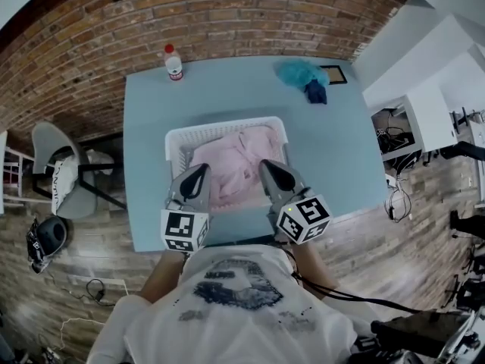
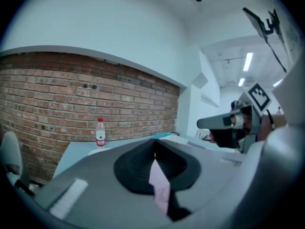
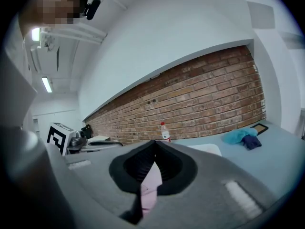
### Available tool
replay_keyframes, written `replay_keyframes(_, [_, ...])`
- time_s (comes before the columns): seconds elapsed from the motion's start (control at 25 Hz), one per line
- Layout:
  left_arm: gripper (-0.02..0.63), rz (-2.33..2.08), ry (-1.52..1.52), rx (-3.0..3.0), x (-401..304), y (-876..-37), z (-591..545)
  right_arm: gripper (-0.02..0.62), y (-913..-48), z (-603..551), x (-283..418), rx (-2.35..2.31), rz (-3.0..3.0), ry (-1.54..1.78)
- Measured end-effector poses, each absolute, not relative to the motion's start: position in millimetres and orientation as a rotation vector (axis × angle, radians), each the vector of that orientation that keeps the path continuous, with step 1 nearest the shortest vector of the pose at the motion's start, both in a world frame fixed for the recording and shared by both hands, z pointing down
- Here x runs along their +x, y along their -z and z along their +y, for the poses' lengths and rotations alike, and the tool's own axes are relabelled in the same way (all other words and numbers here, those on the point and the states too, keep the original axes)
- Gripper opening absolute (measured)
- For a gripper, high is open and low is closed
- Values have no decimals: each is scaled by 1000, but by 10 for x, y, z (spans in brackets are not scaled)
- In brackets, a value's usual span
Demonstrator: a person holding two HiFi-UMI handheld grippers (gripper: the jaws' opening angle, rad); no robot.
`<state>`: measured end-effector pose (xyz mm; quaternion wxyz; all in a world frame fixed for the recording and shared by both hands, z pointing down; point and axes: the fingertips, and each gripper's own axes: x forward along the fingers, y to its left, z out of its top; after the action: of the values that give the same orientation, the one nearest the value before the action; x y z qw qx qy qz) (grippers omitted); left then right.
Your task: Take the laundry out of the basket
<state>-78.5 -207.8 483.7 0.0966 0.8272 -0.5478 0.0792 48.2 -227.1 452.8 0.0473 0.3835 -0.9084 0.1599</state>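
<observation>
Bright, even indoor light. Ceiling strip lamps show in the left gripper view, with slight bloom. Desk uniformly lit, no hard shadows or glare. Strong fisheye in all views: brick wall bows and the corners vignette black. Housings of the left tool and right tool are soft near the lens; the backgrounds are sharper.

Water bottle upright at far edge of table, brick wall behind; chair + helmet at left.
</observation>
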Motion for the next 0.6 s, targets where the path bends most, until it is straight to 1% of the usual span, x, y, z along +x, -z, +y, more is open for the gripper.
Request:
replay_keyframes(0.32, [-11, -1686, -231, 2372, -778, -4913, -2232, 2, -4574, -2502, 375, 923, -2781, -420])
replay_keyframes(0.36, [-11, -1691, -230, 2365, -782, -4917, -2262, 14, -4584, -2538, 355, 888, -2778, -419])
replay_keyframes(0.4, [-11, -1696, -231, 2360, -783, -4918, -2292, 92, -4596, -2570, 336, 852, -2774, -416])
replay_keyframes(0.56, [-11, -1711, -243, 2339, -775, -4946, -2380, 104, -4666, -2664, 298, 739, -2744, -345])
replay_keyframes(0.6, [-11, -1714, -244, 2334, -773, -4955, -2404, 134, -4693, -2679, 287, 703, -2734, -330])
